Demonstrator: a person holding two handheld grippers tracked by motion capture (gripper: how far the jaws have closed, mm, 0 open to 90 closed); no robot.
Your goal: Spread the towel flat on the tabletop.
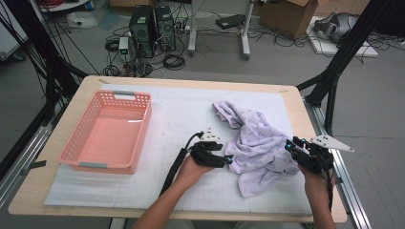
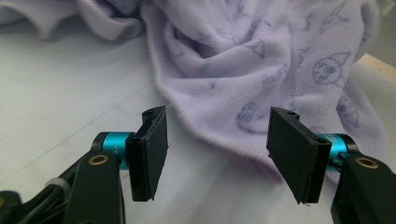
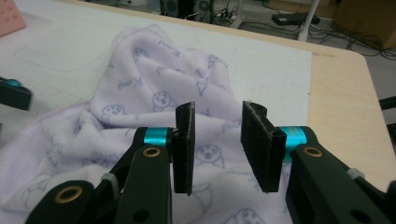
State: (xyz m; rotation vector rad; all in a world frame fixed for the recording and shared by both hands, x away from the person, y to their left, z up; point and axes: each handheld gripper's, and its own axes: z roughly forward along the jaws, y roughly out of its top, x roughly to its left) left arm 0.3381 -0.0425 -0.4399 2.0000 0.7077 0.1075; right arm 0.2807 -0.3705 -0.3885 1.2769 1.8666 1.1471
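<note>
A lilac towel (image 1: 258,138) printed with small cartoon figures lies crumpled on the right half of the white mat. My left gripper (image 1: 228,160) sits at the towel's left edge, low over the mat. In the left gripper view its jaws (image 2: 217,154) stand wide apart, and the hem of the towel (image 2: 233,60) runs just beyond them without touching the pads. My right gripper (image 1: 290,145) is at the towel's right edge. Its jaws (image 3: 217,140) are apart with a clear gap, hovering over the towel (image 3: 154,93), nothing pinched.
A pink slotted basket (image 1: 107,133) stands on the left of the mat (image 1: 181,114). The wooden table edge (image 1: 310,124) runs close to my right gripper. Black frame struts, computers and cables stand on the floor beyond the table.
</note>
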